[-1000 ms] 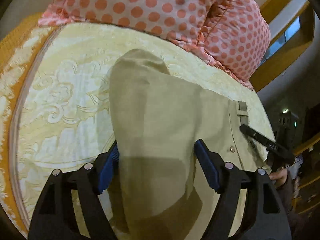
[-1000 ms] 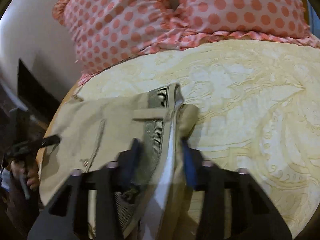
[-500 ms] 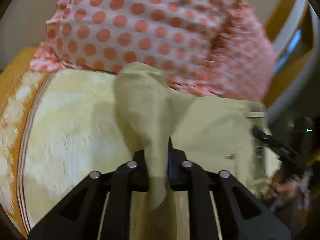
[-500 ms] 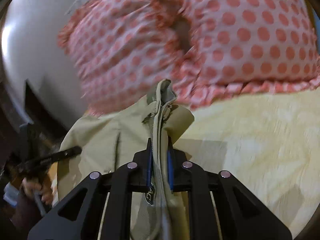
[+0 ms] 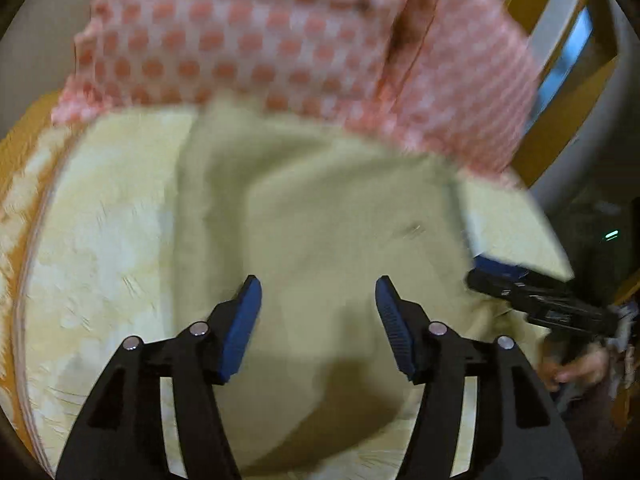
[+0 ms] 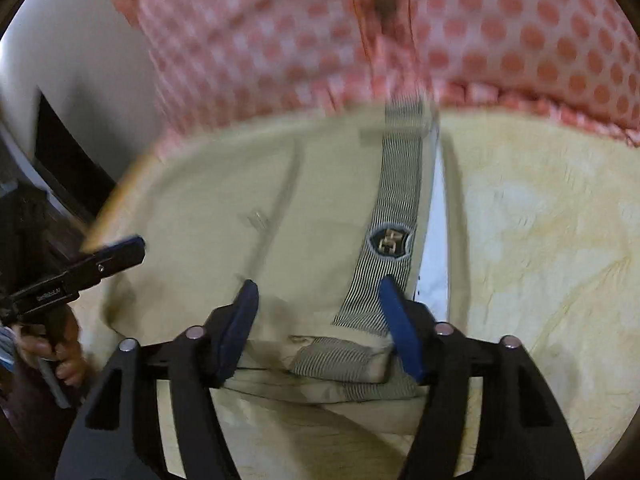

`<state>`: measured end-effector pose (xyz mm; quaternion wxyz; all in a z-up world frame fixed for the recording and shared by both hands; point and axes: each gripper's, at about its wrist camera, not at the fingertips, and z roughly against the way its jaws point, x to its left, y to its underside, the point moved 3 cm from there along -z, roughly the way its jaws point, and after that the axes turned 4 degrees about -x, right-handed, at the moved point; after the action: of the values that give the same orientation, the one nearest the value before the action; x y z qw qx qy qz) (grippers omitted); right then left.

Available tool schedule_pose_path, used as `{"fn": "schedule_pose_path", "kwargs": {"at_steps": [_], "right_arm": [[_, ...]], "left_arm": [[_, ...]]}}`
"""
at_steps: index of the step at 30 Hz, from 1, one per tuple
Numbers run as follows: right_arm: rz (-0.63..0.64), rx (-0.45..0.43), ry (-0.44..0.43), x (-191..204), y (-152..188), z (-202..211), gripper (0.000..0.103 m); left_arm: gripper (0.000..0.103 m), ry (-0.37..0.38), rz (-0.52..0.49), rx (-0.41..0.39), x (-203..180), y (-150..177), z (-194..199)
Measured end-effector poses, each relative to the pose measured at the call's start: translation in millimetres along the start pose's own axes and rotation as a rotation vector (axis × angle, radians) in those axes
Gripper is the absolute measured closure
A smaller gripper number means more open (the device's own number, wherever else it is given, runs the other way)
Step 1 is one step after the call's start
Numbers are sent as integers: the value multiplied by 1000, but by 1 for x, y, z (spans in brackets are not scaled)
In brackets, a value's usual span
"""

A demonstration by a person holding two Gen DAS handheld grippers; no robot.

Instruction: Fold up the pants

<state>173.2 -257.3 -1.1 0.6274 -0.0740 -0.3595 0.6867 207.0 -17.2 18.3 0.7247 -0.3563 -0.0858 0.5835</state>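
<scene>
Both the left gripper (image 5: 318, 312) and right gripper (image 6: 318, 316) hang wide apart, gripping nothing, over the khaki pants (image 5: 320, 216) spread just below them on the yellow bedspread (image 5: 108, 240). Ahead, dotted pillows (image 6: 280, 40) border the pants.

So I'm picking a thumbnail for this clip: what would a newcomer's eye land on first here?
Probably the pink dotted pillows filling the top of both views, loud against the pale yellow bedspread. Next, the khaki pants spread flat in the middle, their striped waistband lining turned out with a dark badge on it. Both the left gripper and right gripper stand open over the cloth.
</scene>
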Motion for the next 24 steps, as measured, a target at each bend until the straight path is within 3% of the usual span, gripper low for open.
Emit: {"fn": "schedule_pose_path", "kwargs": {"at_steps": [1, 3, 4, 5, 6, 9, 12, 17, 24], "right_arm": [[29, 8, 59, 4, 0, 0, 27], [41, 22, 206, 9, 4, 7, 19], [51, -1, 214, 14, 10, 16, 18], [64, -30, 206, 21, 16, 26, 15], [84, -76, 210, 32, 25, 40, 3], [148, -154, 297, 56, 54, 61, 1], [178, -169, 354, 73, 77, 57, 1], [131, -149, 308, 88, 99, 49, 1], [95, -121, 310, 83, 119, 44, 1]], "left_arm": [[49, -37, -21, -1, -2, 2, -6], [46, -78, -45, -32, -10, 4, 5], [43, -86, -50, -53, -14, 7, 15], [33, -89, -55, -83, -17, 13, 27], [20, -97, -65, -123, -21, 22, 44], [2, -177, -69, -187, -20, 48, 79], [2, -239, -29, -199, -11, 79, 98], [2, -215, 41, -144, 0, 117, 100], [2, -297, -44, -127, -12, 137, 89]]}}
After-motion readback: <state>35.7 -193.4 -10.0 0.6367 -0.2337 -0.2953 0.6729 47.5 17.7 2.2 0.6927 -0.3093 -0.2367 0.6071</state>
